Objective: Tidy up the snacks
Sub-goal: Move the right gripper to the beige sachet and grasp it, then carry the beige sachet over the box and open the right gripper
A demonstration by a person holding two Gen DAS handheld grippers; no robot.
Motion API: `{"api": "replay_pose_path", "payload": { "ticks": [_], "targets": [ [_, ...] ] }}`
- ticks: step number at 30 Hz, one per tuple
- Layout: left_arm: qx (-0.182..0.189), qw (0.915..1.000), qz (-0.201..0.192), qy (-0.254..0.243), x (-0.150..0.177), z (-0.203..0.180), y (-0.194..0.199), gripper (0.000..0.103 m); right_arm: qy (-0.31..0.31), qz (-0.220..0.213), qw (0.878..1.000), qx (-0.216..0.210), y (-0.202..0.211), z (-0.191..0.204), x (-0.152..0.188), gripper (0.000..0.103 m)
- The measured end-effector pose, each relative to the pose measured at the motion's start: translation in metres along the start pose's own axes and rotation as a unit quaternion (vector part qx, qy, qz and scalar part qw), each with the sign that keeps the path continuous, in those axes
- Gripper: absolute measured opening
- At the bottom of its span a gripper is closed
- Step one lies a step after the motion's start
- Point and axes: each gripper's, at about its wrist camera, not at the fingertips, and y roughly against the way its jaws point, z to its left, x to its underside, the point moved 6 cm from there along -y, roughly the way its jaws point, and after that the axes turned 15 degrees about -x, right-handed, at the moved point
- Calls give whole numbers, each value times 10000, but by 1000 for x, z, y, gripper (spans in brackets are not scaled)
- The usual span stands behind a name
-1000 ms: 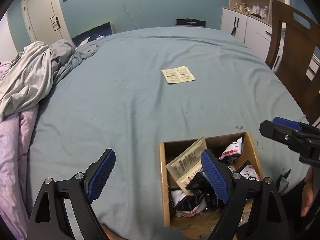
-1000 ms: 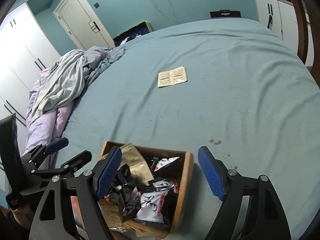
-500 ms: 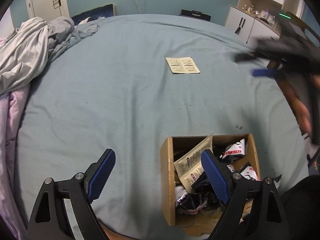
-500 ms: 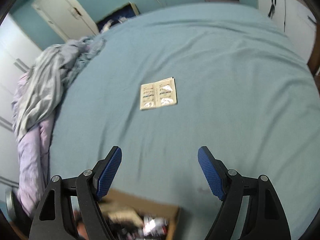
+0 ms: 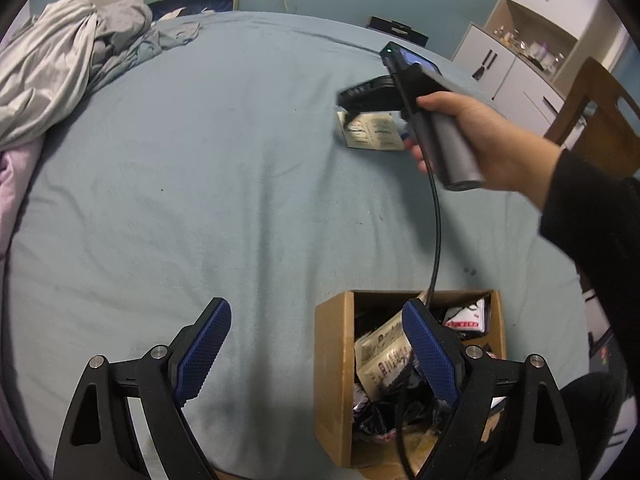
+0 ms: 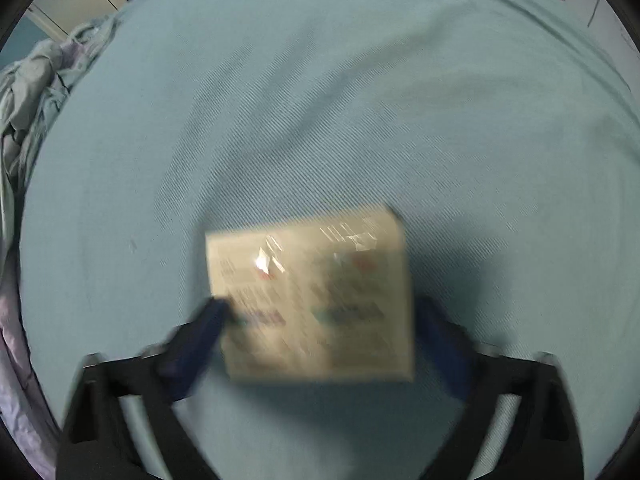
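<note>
A flat beige snack packet [image 6: 312,296] lies on the blue bed sheet [image 6: 360,120]. My right gripper [image 6: 320,308] points down over it with one finger on each side; its jaws are opening and the pads do not press on it. The picture is blurred by motion. In the left wrist view a hand [image 5: 472,136] holds that gripper over the same packet [image 5: 374,136]. My left gripper [image 5: 316,312] hangs open and holds nothing, its right finger over a cardboard box [image 5: 334,360] filled with several snack packets [image 5: 384,356].
Crumpled grey and lilac bedding [image 5: 60,80] is piled at the far left. A wooden chair [image 5: 592,120] and white cabinets [image 5: 516,52] stand to the right of the bed. The right gripper's black cable [image 5: 436,220] hangs down towards the box.
My right gripper has swept from the box across the bed to the beige packet, and its jaws stand wider. The left gripper has shifted a little and tilted further down.
</note>
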Motion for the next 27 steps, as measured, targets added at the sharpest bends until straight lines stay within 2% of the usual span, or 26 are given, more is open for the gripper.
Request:
{"api": "replay_pose_path", "payload": {
  "ticks": [4,6,8,11,12,14,15,16,18,22,27],
  "targets": [
    [39,9999,90,100,-4,2,-6,89,230,-61,9973,699,-16,10,0,103],
    [30,9998,127,143,-6,4,-8,89,232,-18,9973,693,-19,11,1,103],
    [37,9997,151,173,-6,5,-8,89,235,99,9986,474,-19,7,2,102],
    [16,9998,106,185,-8,8,-7,89,405,205,9983,359,-11,1,15,87],
    [-26,9998,58,171,-7,7,-4,89,450,203,9981,376,-6,-1,21,78],
    [-103,9999,-8,132,-8,7,-2,89,433,128,9984,325,6,-5,34,71],
    [-127,9998,-42,120,-8,7,-1,89,464,-54,9986,245,19,-6,41,53],
    [-149,9998,-78,105,-7,8,1,89,456,-105,9985,275,27,-9,47,5],
    [-219,9996,-134,65,-6,9,3,89,202,21,9998,62,41,-20,66,6],
    [-411,9988,-273,-76,-1,9,9,89,398,-44,9989,227,66,-28,105,4],
    [-621,9969,-400,-258,9,9,16,89,295,-526,9960,-652,136,-27,162,4]
  ]
}}
